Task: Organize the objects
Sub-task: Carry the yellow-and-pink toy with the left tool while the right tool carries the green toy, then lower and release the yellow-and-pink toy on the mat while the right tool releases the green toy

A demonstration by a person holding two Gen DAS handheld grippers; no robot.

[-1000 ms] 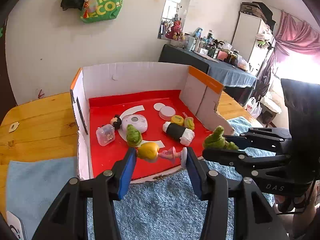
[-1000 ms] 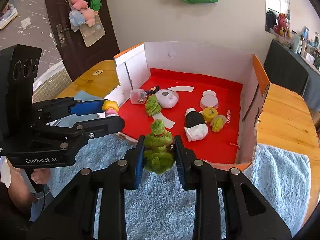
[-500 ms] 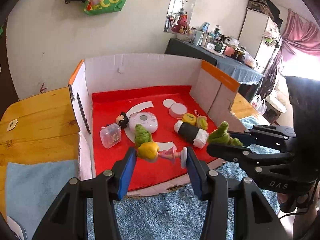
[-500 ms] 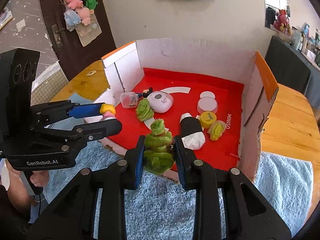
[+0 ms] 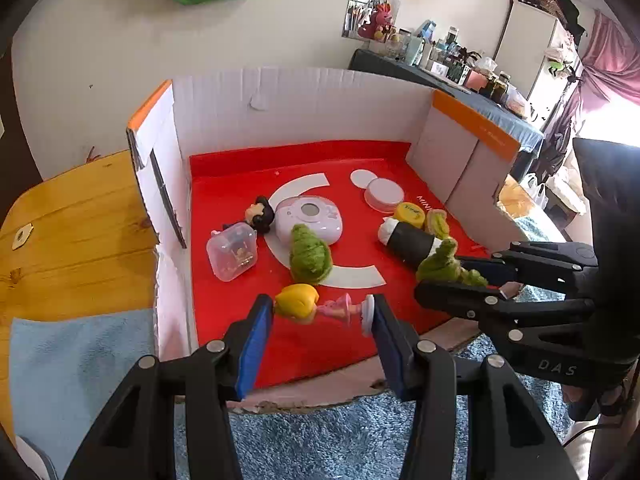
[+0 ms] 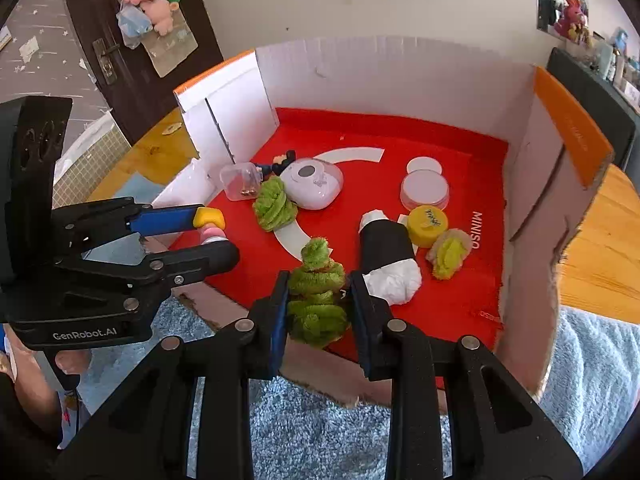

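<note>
Left hand: our left hand-held gripper (image 5: 318, 314) is clamped on a little doll with a yellow head and a pink body (image 5: 310, 308). The doll lies sideways between the two blue pads, up in the air over the front part of the box.

Right hand: our right hand-held gripper (image 6: 318, 306) is clamped on a fuzzy green twisty toy (image 6: 316, 292). The toy stands up between the pads, just over the front edge of the box.

The box: it is a white cardboard box with a red floor and orange edges (image 5: 304, 112). Its front side is low and torn. It sits on a wooden table (image 5: 72, 232) with a blue fluffy mat (image 6: 320, 428) in front.

Already inside: a clear small plastic case (image 5: 232, 252), a round pale pink gadget (image 5: 310, 220), another fuzzy green lump (image 5: 310, 256), a black and white roll (image 6: 388, 264), a yellow cap (image 6: 428, 220), a white round lid (image 6: 426, 192) and a tiny black-haired figure (image 5: 260, 212).

Our job now: we think we are putting both toys into the box.

How to do it well: we should go in over the low front edge, then down to a bare red spot. The front left of the floor looks free for the doll. The green toy could go near the other green lump, so like things sit together.

Take care: the black and white roll is just beside our right pads, so we should not bump it. We should open each hand only when the toy is low, so it does not bounce or roll.
</note>
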